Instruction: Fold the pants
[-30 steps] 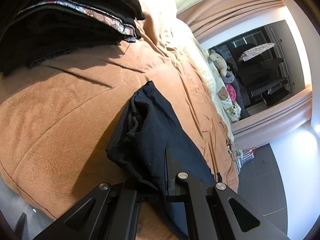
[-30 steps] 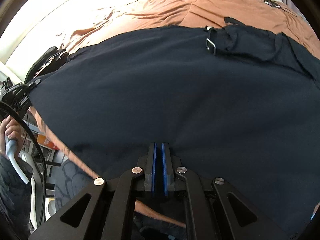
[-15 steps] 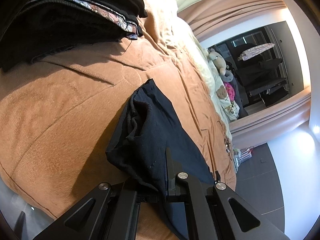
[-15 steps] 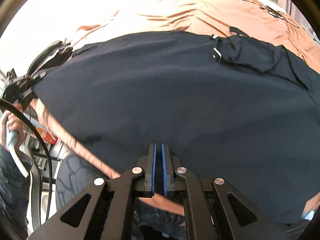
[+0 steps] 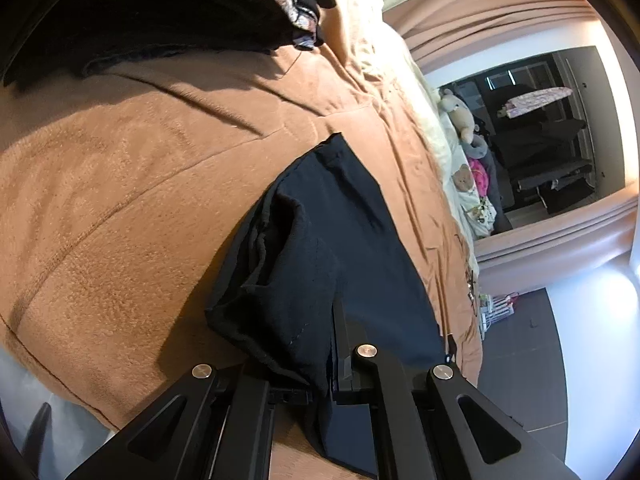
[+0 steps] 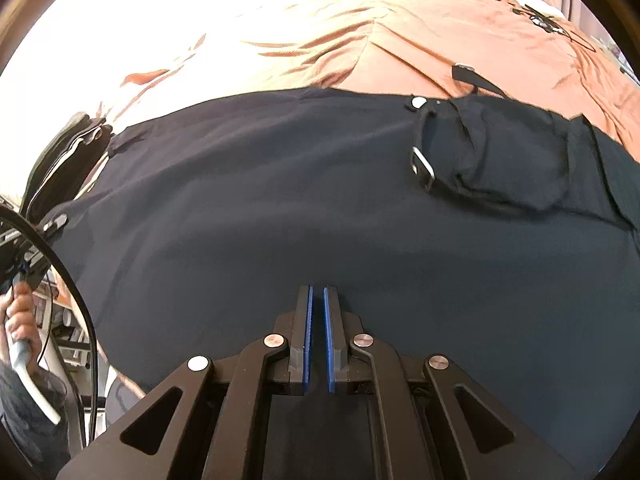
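The dark navy pants (image 6: 280,208) lie spread wide over the orange-brown blanket (image 6: 420,40), with the waistband, its button (image 6: 419,102) and a metal buckle (image 6: 423,168) at the upper right. My right gripper (image 6: 316,292) is at the near edge of the pants. Its blue pads (image 6: 307,336) are shut, and the cloth runs under and between them. In the left wrist view my left gripper (image 5: 334,336) is shut on a bunched end of the pants (image 5: 320,240), and the cloth hangs over its left finger. A hand (image 6: 20,316) holds the other gripper's handle at the far left.
A stack of dark folded clothes (image 5: 160,12) sits on the blanket (image 5: 100,200) beyond the left gripper. Soft toys (image 5: 460,116) lie by the pillows along the bed's far side. A dark floor (image 5: 520,360) and a mirrored wardrobe (image 5: 560,140) are to the right.
The right gripper has drawn back toward the bed's near edge with the pants, so more of the blanket shows beyond them. The left gripper has barely moved and keeps its hold.
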`<state>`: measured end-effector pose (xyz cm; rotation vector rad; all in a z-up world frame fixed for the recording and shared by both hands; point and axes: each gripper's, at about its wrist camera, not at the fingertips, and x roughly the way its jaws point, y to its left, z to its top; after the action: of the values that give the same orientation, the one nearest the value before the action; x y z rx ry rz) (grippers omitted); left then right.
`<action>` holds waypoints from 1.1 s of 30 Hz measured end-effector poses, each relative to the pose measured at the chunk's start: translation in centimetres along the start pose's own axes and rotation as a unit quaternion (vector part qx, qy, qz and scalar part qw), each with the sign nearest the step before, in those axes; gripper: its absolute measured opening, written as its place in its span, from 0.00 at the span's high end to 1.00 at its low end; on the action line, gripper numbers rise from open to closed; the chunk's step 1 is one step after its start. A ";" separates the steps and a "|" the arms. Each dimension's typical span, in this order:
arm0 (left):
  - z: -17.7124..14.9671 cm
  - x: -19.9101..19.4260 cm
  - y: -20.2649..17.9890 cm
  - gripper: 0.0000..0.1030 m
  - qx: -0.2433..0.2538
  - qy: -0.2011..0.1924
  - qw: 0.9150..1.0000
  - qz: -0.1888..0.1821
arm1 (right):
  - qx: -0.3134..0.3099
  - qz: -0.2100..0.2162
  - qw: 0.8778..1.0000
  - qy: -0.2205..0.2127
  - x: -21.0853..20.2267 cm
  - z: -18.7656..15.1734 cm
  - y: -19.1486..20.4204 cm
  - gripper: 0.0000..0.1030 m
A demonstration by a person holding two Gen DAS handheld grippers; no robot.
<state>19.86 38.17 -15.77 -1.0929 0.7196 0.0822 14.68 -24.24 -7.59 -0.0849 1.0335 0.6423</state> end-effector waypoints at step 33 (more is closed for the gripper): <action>0.7 -0.9 -4.5 0.98 0.046 -0.028 0.999 0.003 | 0.000 0.018 1.000 -0.006 0.7 0.8 -1.2 0.98</action>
<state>21.34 36.87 -11.54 -0.9978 0.6693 0.0835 16.16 -24.62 -8.05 -0.0625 1.0245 0.6755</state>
